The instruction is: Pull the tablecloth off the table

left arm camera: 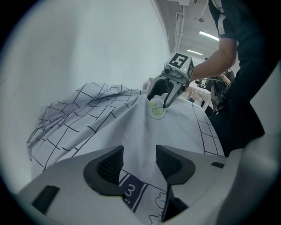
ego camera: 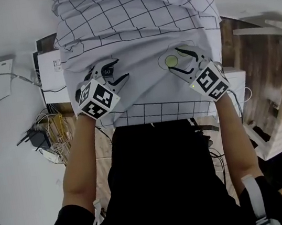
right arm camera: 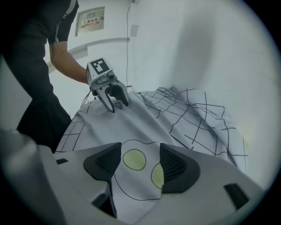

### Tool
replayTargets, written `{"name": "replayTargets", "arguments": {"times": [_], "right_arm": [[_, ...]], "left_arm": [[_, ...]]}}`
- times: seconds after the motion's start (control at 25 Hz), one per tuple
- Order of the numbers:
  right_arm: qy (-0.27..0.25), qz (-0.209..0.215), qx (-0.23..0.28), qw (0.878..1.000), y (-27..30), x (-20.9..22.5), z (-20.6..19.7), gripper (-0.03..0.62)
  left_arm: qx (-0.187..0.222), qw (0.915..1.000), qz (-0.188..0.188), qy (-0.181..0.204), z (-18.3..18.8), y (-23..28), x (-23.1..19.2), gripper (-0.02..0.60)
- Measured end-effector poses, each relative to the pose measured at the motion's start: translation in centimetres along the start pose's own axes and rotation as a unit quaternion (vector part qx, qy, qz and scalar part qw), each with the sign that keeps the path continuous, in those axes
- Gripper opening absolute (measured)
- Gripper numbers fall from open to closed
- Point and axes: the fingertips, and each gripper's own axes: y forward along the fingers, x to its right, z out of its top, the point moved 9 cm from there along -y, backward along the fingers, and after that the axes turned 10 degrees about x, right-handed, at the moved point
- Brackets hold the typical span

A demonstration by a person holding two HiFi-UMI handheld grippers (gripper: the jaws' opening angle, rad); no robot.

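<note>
White wall (left arm camera: 88, 44) behind the cloth (left arm camera: 184, 127); a "3" (left arm camera: 130, 191) shows under my left tongs (left arm camera: 139, 154), spread wide like my right tongs (right arm camera: 139, 159).

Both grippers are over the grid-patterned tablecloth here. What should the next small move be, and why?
Probably close both grippers on the tablecloth. The left gripper and the right gripper each stand open, with cloth between their jaws but not pinched, near the edge closest to the person, so a grip likely has to come before any pull. The cloth's far part lies bunched up.
</note>
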Motion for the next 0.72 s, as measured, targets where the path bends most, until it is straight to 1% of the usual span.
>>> {"name": "replayTargets", "arguments": {"times": [0.16,0.36,0.56,0.72], "right_arm": [[-0.005,-0.019,-0.01,1.0,0.7,0.7,-0.6,0.27],[-0.016,-0.016,-0.04,0.999,1.7,1.1,-1.5,0.27],[-0.002,-0.016,-0.023,1.0,1.6,1.3,-2.0,0.271],[0.022,-0.02,-0.017,0.999,1.6,1.3,-2.1,0.27]], "left_arm": [[-0.013,0.9998,-0.011,0.005,-0.6,1.0,-0.1,0.229],[-0.02,0.9996,-0.017,0.001,-1.0,1.6,-0.4,0.229],[-0.015,0.9998,-0.015,0.0,-1.1,1.5,-0.5,0.229],[-0.014,0.9998,-0.014,-0.002,-1.1,1.5,-0.6,0.229]]}}
